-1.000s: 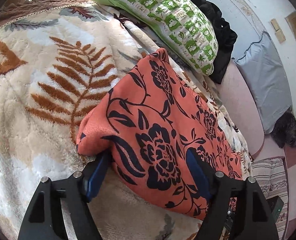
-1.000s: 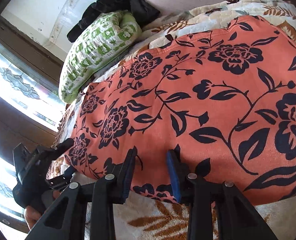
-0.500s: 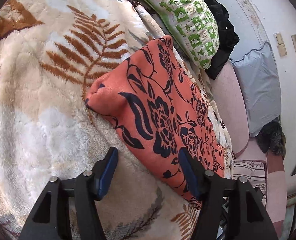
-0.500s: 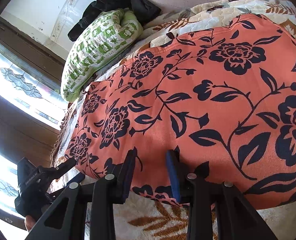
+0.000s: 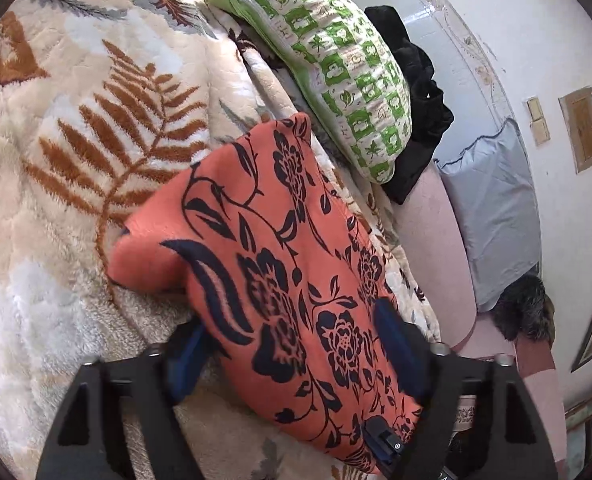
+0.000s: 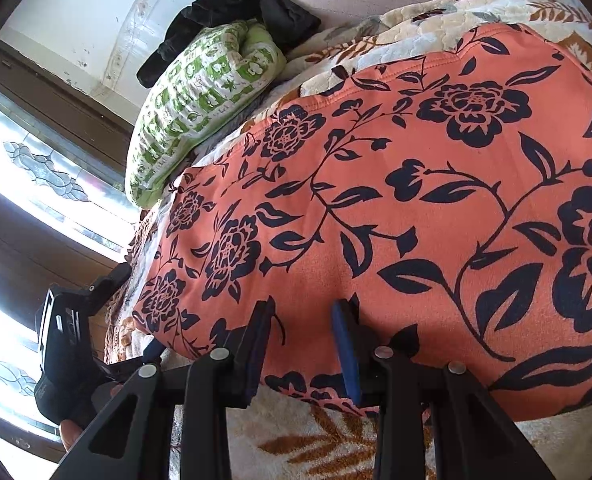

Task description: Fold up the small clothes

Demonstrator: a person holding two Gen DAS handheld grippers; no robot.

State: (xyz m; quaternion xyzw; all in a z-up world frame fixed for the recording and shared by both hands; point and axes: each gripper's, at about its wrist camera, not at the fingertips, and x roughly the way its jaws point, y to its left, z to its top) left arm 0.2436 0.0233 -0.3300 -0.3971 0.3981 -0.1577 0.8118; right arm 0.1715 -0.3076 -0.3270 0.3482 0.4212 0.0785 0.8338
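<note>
An orange garment with a dark floral print (image 5: 280, 248) lies on a cream blanket with brown fern leaves (image 5: 76, 152). My left gripper (image 5: 292, 344) is open, its jaws wide apart, with the garment's near end draped between them and over the left finger. In the right wrist view the garment (image 6: 415, 220) fills the frame. My right gripper (image 6: 303, 336) is partly open, its jaws on either side of the garment's near edge with a gap between them. The left gripper (image 6: 76, 340) shows at the lower left of that view.
A green and white patterned pillow (image 5: 327, 64) lies beyond the garment, with black clothing (image 5: 419, 112) behind it. A grey pillow (image 5: 491, 208) leans on the white wall at the right. A pink mattress edge (image 5: 435, 248) runs beside the blanket. A window (image 6: 28, 172) is at the left.
My left gripper drew back from the garment's end half a second ago and has now moved onto it again. My right gripper has stayed at the near edge.
</note>
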